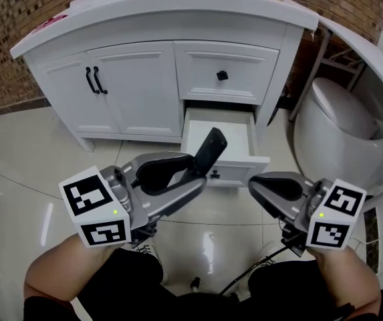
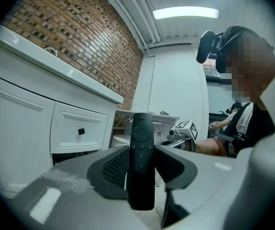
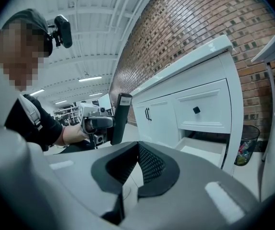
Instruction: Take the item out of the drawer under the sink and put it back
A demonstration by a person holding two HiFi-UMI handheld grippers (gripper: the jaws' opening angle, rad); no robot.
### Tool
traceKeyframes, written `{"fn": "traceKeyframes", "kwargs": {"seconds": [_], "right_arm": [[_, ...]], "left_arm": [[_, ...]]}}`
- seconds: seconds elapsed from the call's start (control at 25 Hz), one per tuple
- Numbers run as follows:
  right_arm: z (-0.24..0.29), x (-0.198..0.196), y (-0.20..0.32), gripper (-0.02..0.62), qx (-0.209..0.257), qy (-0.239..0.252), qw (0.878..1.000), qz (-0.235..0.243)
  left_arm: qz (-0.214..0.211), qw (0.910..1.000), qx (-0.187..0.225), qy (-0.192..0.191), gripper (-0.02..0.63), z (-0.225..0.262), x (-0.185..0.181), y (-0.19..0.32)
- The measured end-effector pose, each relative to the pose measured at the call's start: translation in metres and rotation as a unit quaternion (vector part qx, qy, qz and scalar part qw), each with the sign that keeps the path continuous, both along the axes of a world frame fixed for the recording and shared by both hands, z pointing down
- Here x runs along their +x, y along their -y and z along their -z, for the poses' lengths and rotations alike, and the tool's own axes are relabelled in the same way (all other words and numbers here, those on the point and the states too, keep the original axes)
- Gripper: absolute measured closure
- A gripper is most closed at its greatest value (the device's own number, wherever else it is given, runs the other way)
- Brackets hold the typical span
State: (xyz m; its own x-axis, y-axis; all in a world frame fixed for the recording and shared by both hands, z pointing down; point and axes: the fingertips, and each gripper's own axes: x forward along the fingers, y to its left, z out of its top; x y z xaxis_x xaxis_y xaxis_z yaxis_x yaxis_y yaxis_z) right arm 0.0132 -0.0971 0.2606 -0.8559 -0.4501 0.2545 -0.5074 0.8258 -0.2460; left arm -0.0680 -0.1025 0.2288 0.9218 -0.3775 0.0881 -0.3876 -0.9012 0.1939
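Over at the far left, the white vanity cabinet (image 1: 131, 85) is seen with its double doors shut. It's painted panel work, smooth and a bit satin, with two slim black handles (image 1: 95, 80). Glossy floor tiles (image 1: 31, 192) are spread below it, and the lights are mirrored in them.

Next along, the left gripper (image 1: 192, 167) is clamped on the remote (image 1: 210, 151). The jaws are set partly apart and pressed against the sides of its lower half, so it's properly held. The gripper body looks like moulded grey plastic, and the pads are dark with a fine mesh grip texture. The remote is a slim matte black bar with rounded ends, a ring pad near the top and a few tiny buttons. It's tilted up, with its top end lined up over the open drawer (image 1: 221, 134).

That drawer is pulled out under the sink, and its plain white boxy inside looks bare. So the taking-out half can be called done, going by that. The putting-back is left to do, and probably the drawer gets pushed shut after.

Right of the drawer front, the right gripper (image 1: 254, 184) is held low with its jaws drawn together and nothing between them.

Furthest right, a rounded toilet (image 1: 338, 126) in glossy white ceramic can be made out.
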Motion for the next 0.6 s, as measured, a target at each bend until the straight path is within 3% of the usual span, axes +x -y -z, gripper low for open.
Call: {"fn": "traceKeyframes", "kwargs": {"seconds": [0.6], "right_arm": [[0.0016,-0.0006,-0.0005,0.588,0.000,0.001,1.000,0.001]], "left_arm": [[-0.001,0.9999,-0.010,0.004,0.436,-0.0063,0.0044,0.0022]]}}
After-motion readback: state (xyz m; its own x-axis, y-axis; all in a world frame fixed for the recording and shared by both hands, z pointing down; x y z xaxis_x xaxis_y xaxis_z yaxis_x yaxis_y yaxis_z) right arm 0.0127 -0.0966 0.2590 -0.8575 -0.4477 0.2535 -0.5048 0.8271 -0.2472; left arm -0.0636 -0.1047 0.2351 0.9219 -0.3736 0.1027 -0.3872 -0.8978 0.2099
